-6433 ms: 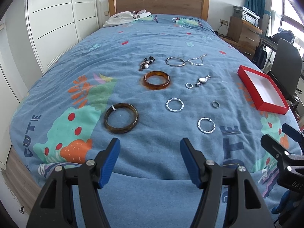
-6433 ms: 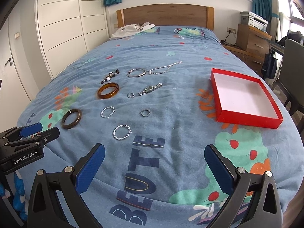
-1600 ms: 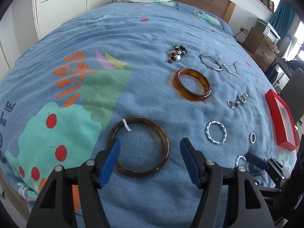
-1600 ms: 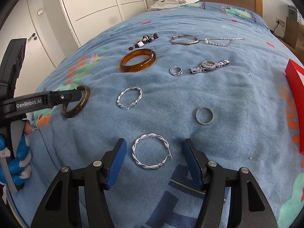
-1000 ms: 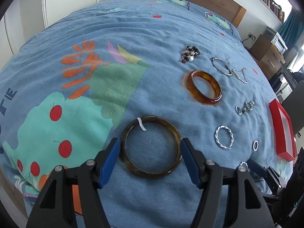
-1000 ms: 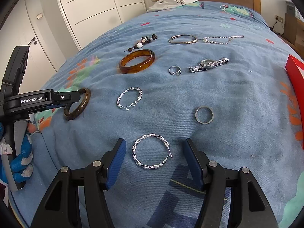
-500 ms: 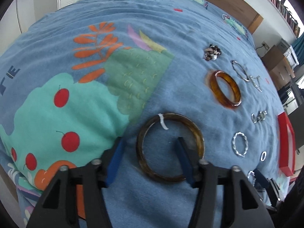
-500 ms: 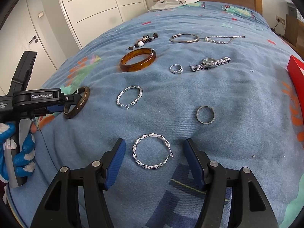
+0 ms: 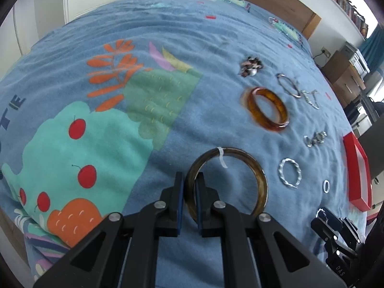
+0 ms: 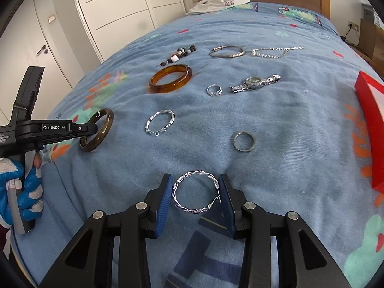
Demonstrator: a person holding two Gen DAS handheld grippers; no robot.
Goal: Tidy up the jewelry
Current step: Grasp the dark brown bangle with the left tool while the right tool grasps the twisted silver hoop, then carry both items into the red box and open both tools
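On the bed (image 10: 288, 124), the left gripper (image 9: 189, 200) has just closed its jaws onto the dark bangle (image 9: 254, 168), near the left edge. The right gripper (image 10: 195, 199) has been narrowing on the twisted hoop (image 10: 195, 192), not yet pinching. Lift both gently. Count: one red box (image 10: 370, 120), two bangles, two hoops.

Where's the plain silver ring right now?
Right wrist view: the plain ring lies right of centre on the bedspread, beyond the twisted hoop, below the watch.
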